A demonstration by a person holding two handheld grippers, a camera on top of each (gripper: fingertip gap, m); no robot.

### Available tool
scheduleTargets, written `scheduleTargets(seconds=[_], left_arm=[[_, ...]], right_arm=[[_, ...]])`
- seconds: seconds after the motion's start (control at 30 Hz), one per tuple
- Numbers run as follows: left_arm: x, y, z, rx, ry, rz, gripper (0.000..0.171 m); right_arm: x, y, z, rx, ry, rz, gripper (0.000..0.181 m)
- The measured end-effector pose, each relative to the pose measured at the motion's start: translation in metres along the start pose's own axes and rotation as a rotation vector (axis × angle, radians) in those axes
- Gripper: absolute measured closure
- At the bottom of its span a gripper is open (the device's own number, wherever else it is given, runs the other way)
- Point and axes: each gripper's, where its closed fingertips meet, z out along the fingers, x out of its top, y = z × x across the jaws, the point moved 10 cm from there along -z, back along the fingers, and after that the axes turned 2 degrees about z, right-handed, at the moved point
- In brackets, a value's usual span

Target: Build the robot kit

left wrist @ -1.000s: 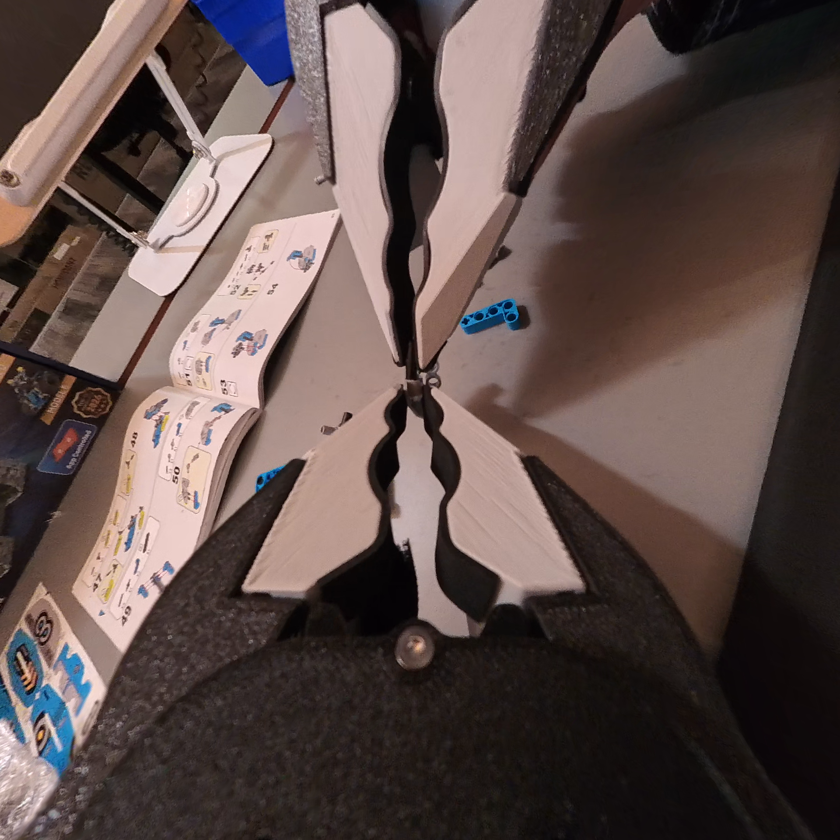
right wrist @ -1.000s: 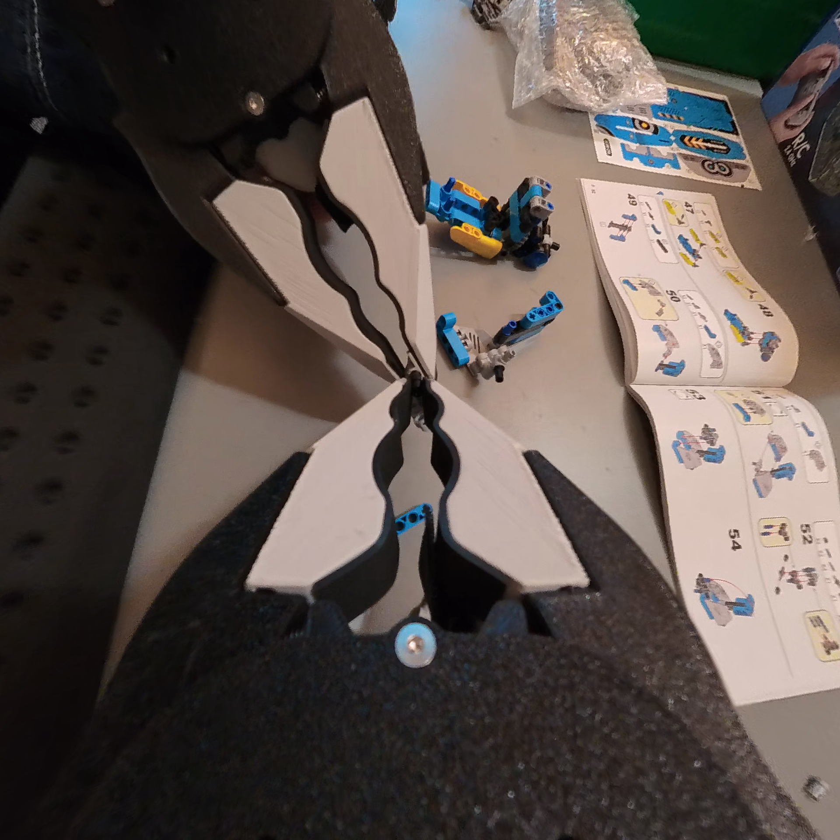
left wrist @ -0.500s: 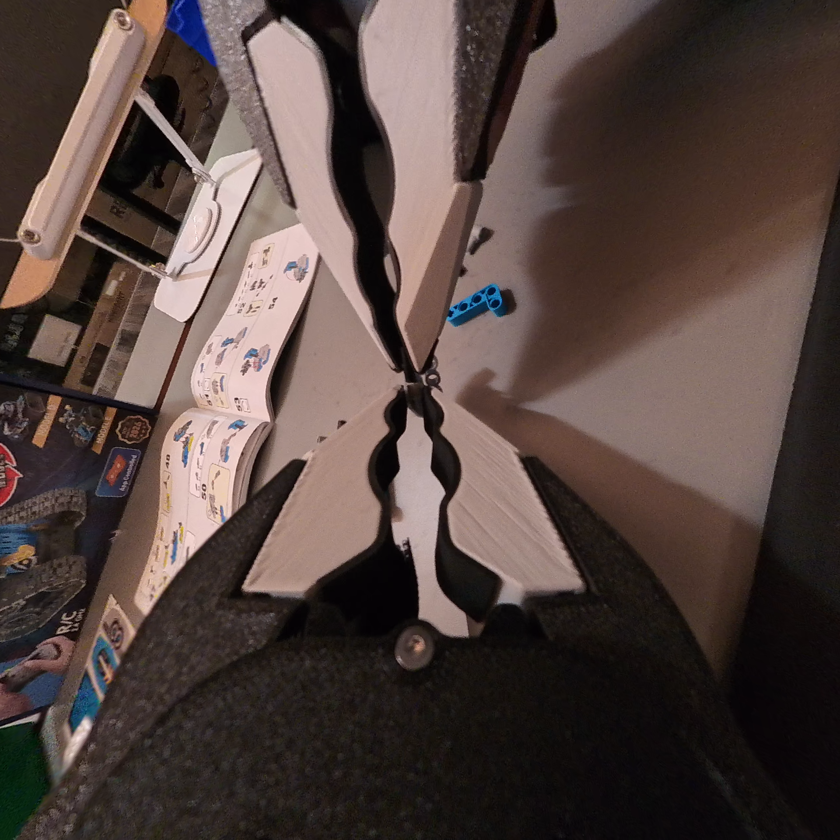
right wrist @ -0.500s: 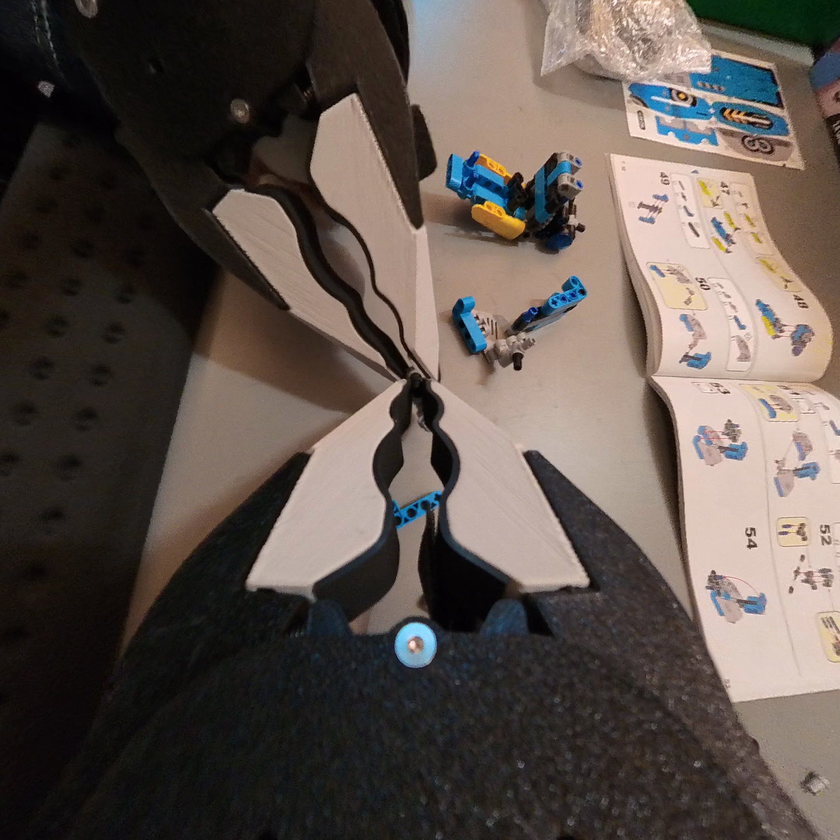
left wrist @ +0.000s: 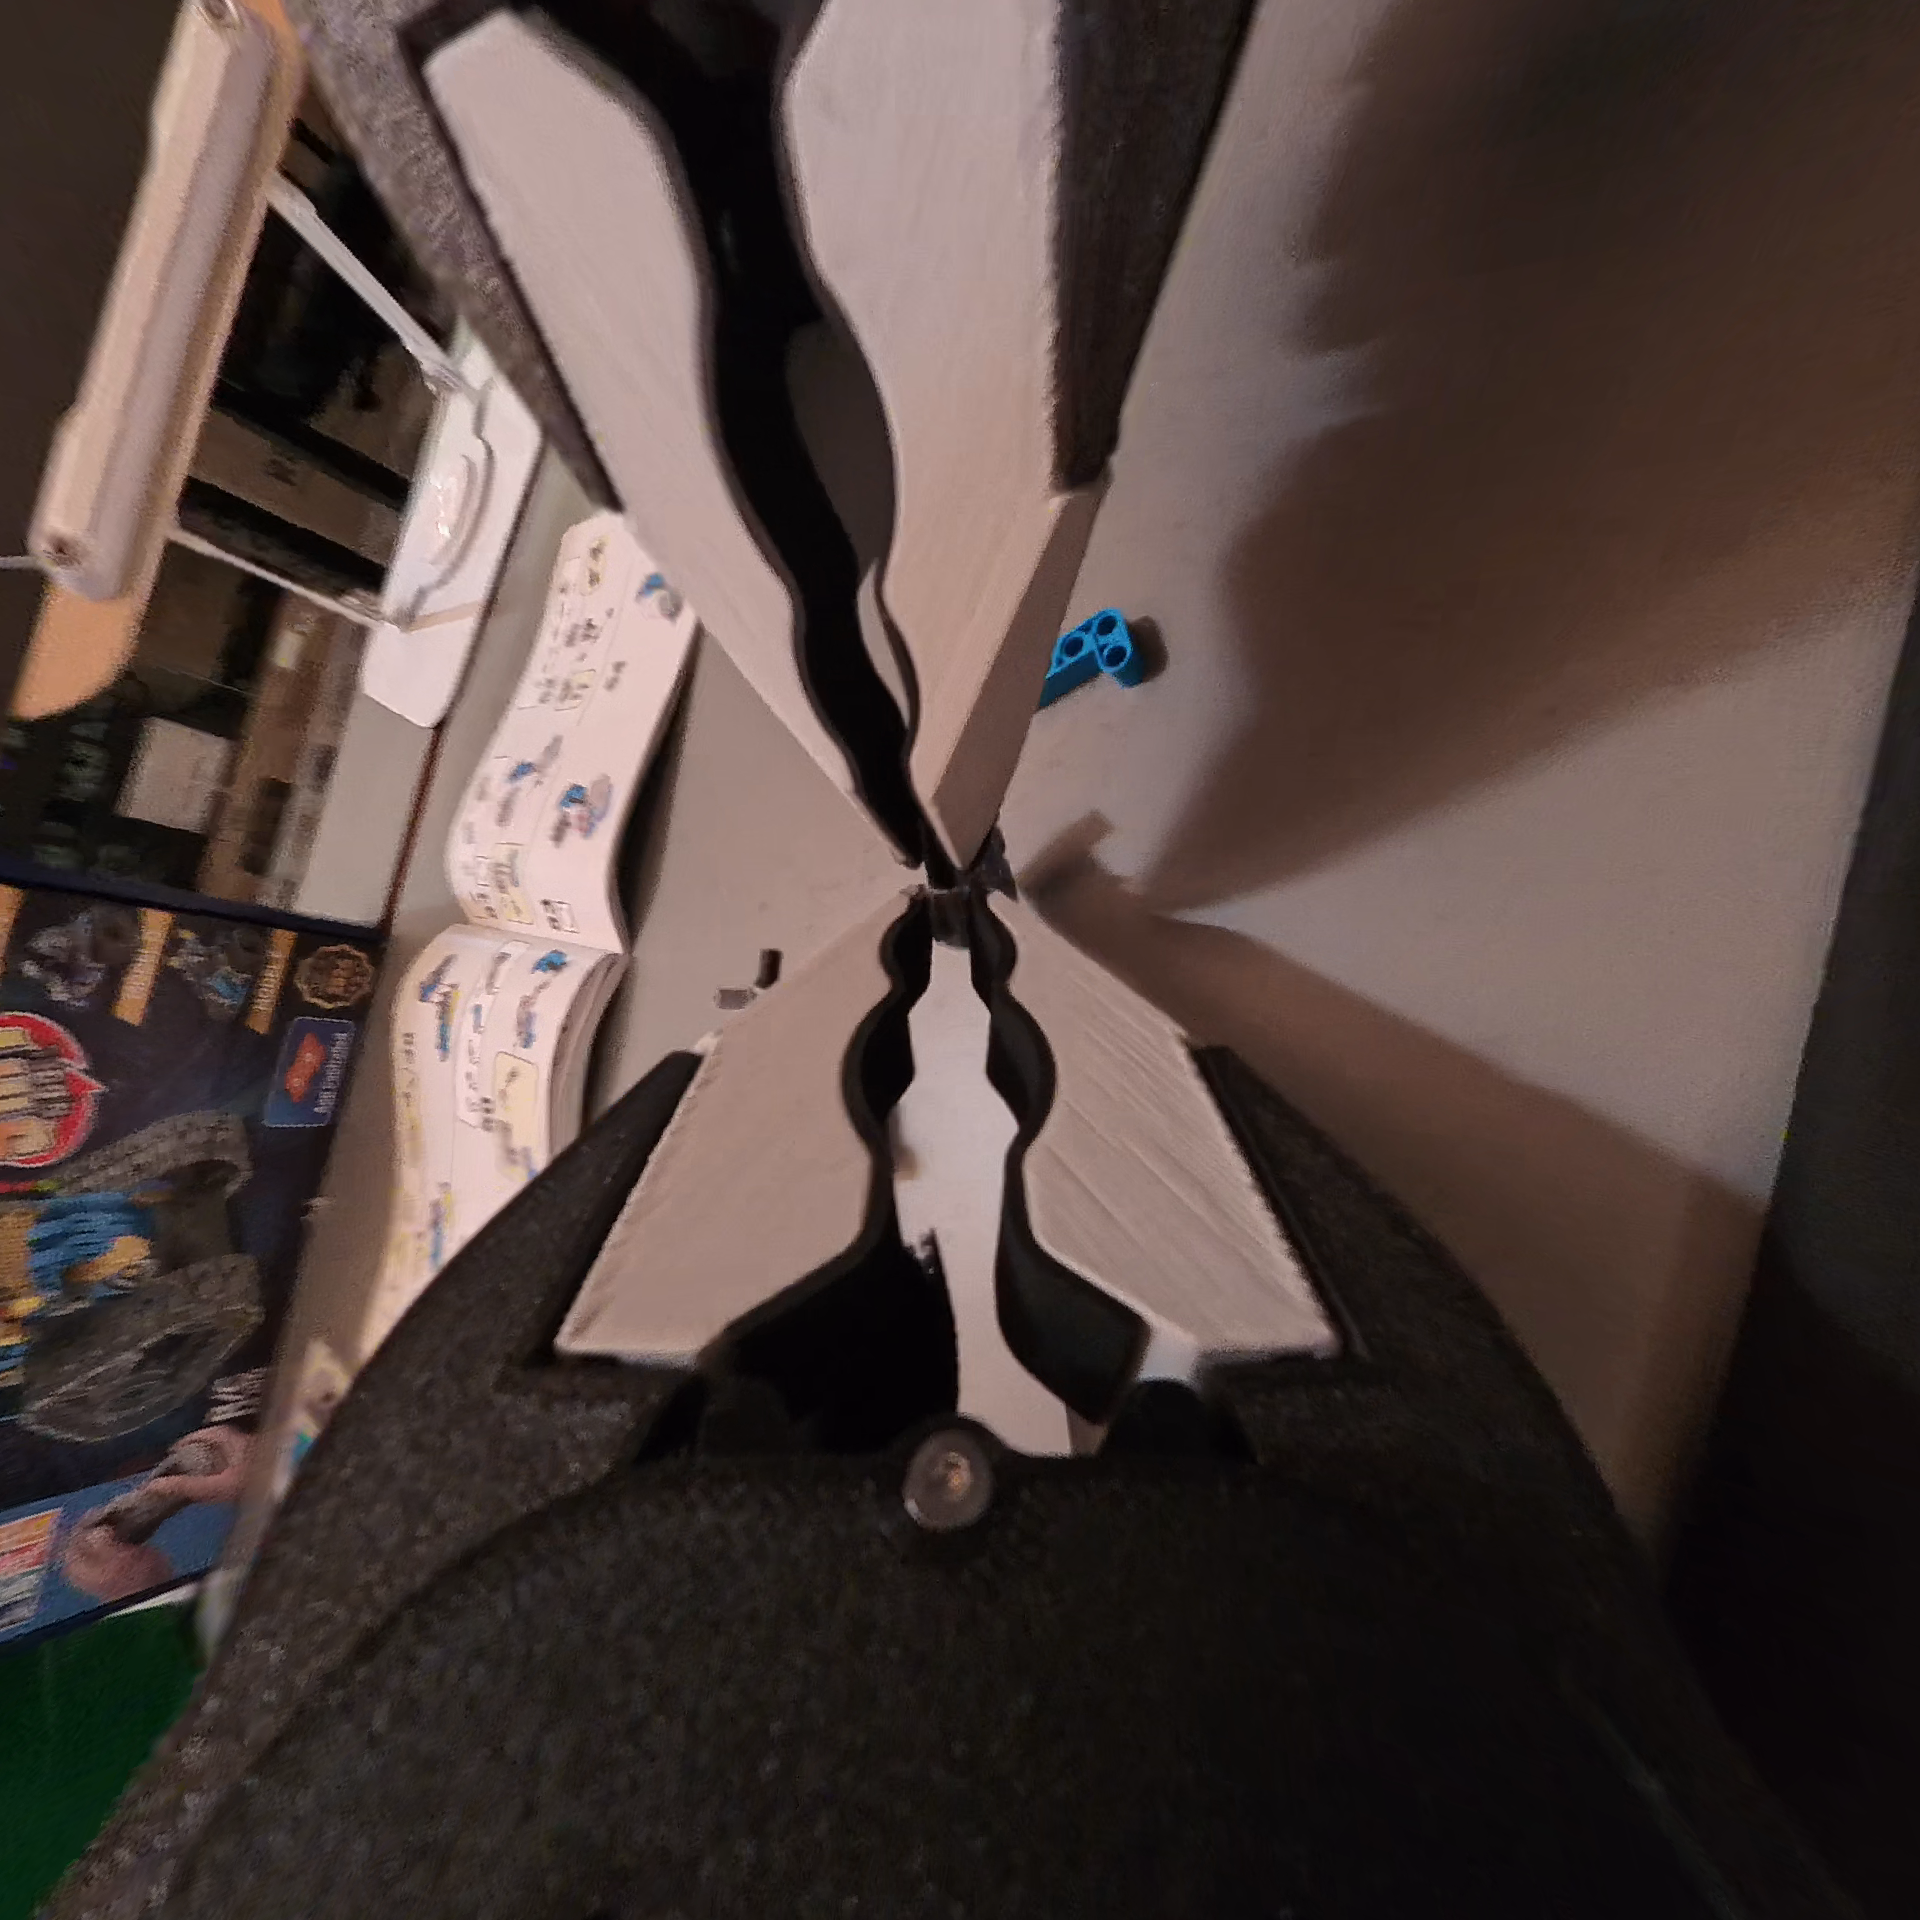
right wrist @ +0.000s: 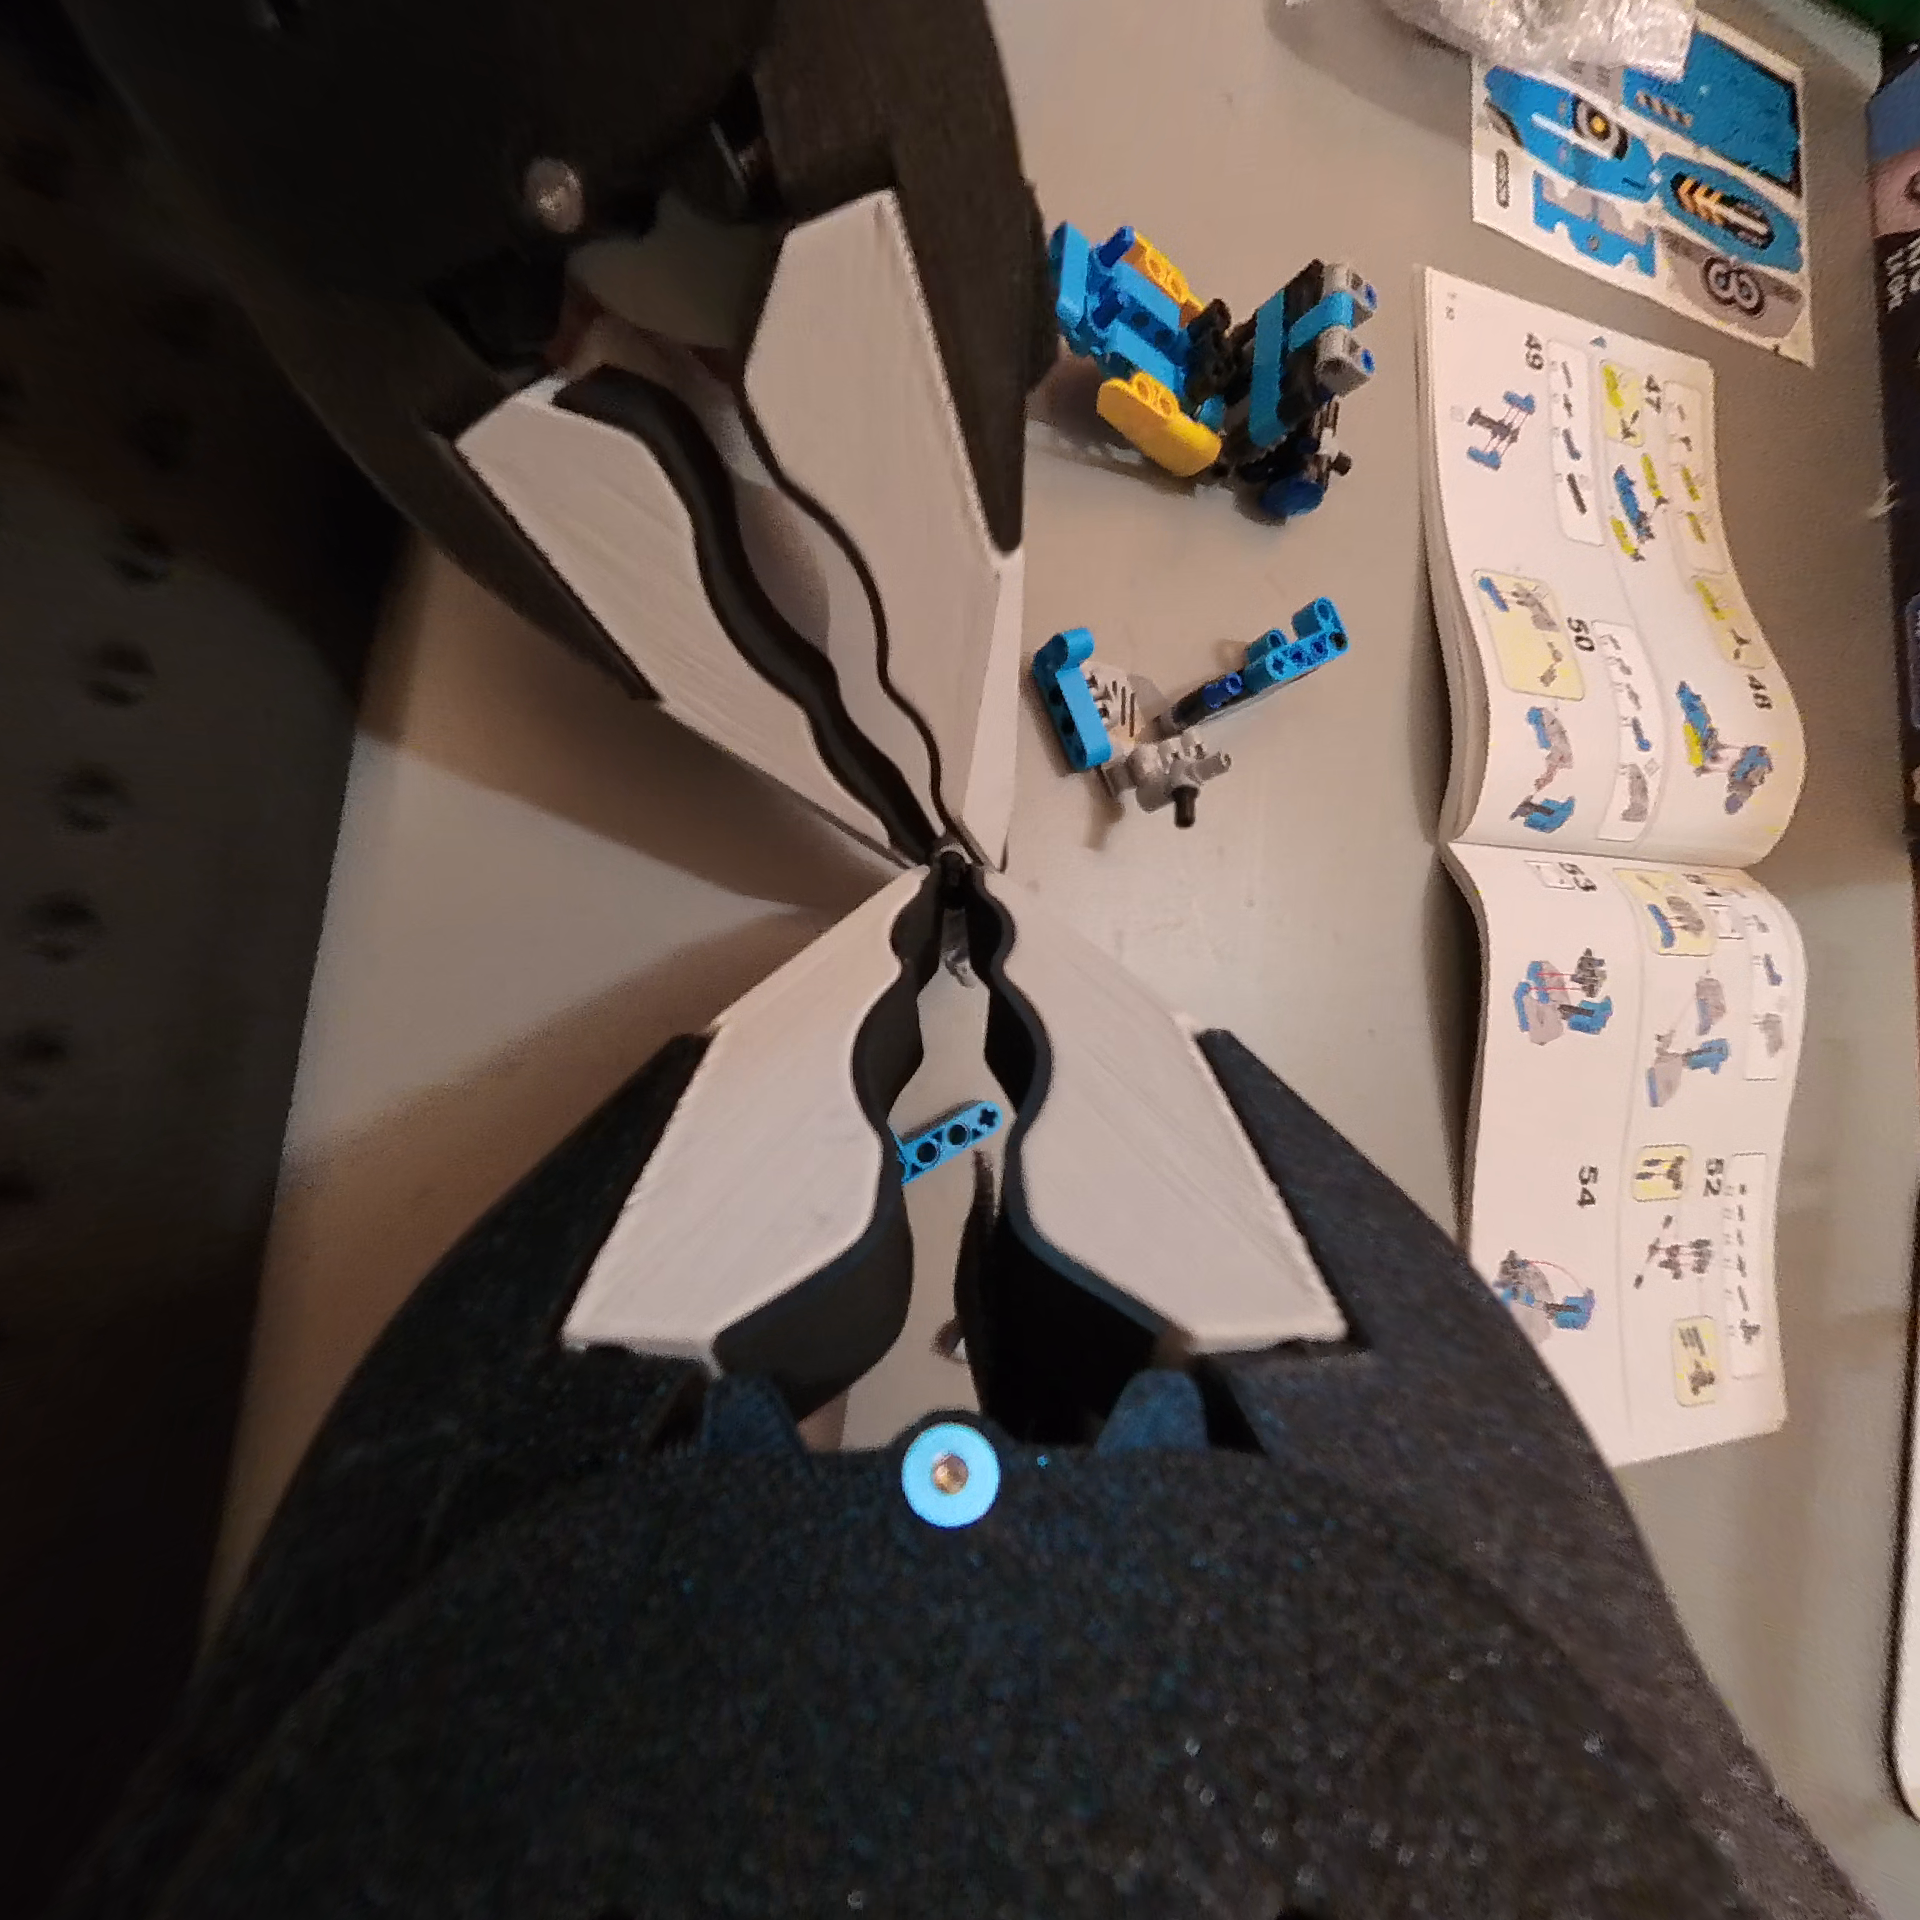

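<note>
- At the centre of both wrist views, the left gripper (left wrist: 940,909) and the right gripper (right wrist: 951,883) meet tip to tip above the grey table (right wrist: 1195,935).
- Each claw is pressed together at its tips, both pinching one small grey-and-black piece (right wrist: 958,940); its exact form is too small to tell.
- Through the gap behind the right gripper's tips, a blue holed beam (right wrist: 945,1138) lies on the table.
- Beside the far gripper in the left view, a blue angled beam (left wrist: 1101,655) lies apart.
- Near the tips in the right view sits a blue-and-grey subassembly (right wrist: 1174,707); beyond it, a blue, yellow and black build (right wrist: 1205,374).
- An open instruction booklet (right wrist: 1621,935) shows numbered steps with coloured diagrams.
- A sticker sheet (right wrist: 1642,177) with blue and yellow decals lies past the booklet, partly under a clear plastic bag (right wrist: 1507,21).
- A dark printed box (left wrist: 135,1195) bears lettering, badges and a model picture.
- A white lamp base (left wrist: 447,582) stands at the table edge.
</note>
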Motion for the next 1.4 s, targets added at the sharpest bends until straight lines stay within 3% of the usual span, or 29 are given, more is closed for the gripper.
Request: scheduleTargets(seconds=[0.23, 0.43, 0.63, 0.77, 1.17, 1.4], left_arm=[[0.0, 0.001, 0.001, -0.009, 0.004, -0.015, 0.167], [0.003, -0.019, -0.012, -0.04, 0.166, -0.215, 0.167], [0.003, -0.026, -0.017, -0.099, 0.236, -0.316, 0.166], [0.002, -0.023, -0.014, -0.082, 0.204, -0.282, 0.165], [0.002, -0.024, -0.017, -0.085, 0.23, -0.285, 0.165], [0.006, -0.013, -0.017, -0.063, 0.215, -0.126, 0.167]], right_arm=[[0.002, -0.003, 0.001, -0.006, 0.008, -0.001, 0.179], [-0.004, 0.012, -0.02, 0.053, 0.223, 0.151, 0.178], [-0.011, 0.018, -0.026, 0.142, 0.325, 0.238, 0.177], [-0.009, 0.015, -0.023, 0.098, 0.267, 0.199, 0.177], [-0.015, 0.019, -0.027, 0.128, 0.285, 0.237, 0.177], [-0.018, 0.017, -0.027, 0.207, 0.275, 0.24, 0.177]])
